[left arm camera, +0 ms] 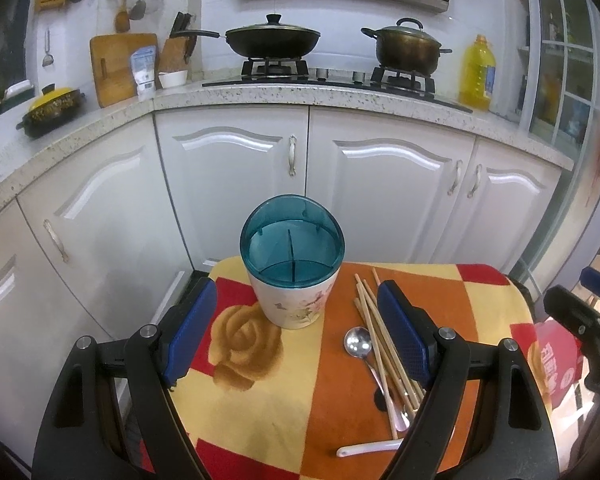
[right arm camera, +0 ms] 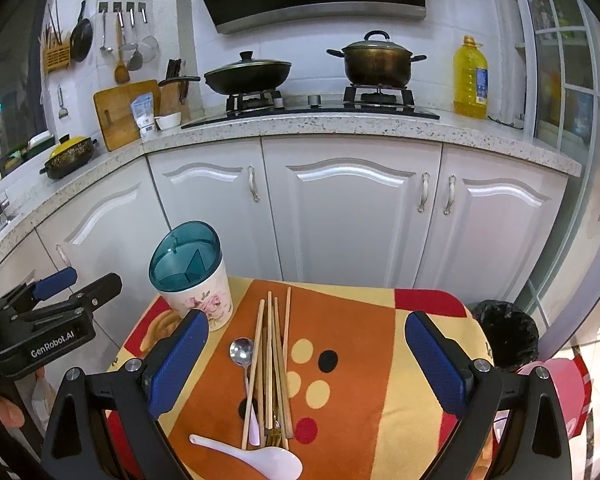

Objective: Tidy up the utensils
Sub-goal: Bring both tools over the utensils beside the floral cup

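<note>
A white floral utensil holder (left arm camera: 293,264) (right arm camera: 194,274) with a teal divided insert stands at the far left of a small cloth-covered table (left arm camera: 260,392) (right arm camera: 360,360). Several wooden chopsticks (left arm camera: 384,340) (right arm camera: 274,360) lie in a bundle to its right. A metal spoon (left arm camera: 358,342) (right arm camera: 242,352) lies alongside them, and a white ceramic spoon (left arm camera: 368,447) (right arm camera: 256,454) lies near the front edge. My left gripper (left arm camera: 300,336) is open, its fingers either side of the holder's base. My right gripper (right arm camera: 308,360) is open over the chopsticks and holds nothing.
White cabinets and a speckled countertop (right arm camera: 340,128) stand behind the table, with a wok, a pot and an oil bottle (right arm camera: 470,78) on top. A black bin (right arm camera: 506,332) sits to the table's right. A red-and-pink object (left arm camera: 556,364) lies beside the table.
</note>
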### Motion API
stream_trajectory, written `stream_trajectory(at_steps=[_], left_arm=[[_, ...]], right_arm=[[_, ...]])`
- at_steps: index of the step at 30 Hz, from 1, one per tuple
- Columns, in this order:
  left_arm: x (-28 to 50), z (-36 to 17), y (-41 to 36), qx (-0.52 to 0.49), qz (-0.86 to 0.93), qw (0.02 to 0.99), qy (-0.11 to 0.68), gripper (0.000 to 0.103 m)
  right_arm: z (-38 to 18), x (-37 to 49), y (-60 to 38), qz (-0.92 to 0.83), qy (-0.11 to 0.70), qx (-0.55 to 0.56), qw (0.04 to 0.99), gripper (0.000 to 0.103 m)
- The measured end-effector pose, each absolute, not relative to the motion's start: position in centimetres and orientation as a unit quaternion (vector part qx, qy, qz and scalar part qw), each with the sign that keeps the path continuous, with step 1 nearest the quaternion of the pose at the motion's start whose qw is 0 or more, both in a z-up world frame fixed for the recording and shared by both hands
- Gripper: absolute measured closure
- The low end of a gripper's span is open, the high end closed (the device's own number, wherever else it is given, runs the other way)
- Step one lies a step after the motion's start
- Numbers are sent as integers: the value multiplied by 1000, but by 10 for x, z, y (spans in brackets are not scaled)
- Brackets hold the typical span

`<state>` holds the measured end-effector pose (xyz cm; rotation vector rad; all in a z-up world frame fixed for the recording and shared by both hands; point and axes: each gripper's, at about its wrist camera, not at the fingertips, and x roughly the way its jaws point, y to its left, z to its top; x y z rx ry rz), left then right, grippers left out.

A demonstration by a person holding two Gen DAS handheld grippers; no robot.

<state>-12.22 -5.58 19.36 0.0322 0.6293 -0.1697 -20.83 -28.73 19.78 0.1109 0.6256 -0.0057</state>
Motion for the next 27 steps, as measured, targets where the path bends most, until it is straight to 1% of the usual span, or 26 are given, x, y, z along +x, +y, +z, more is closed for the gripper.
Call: stream_trajectory(at_steps=[27], left_arm=[[-115,180,-61,22,-86,942,322,20]], right_arm=[[172,-192,-296,-4,344,71,936,4]])
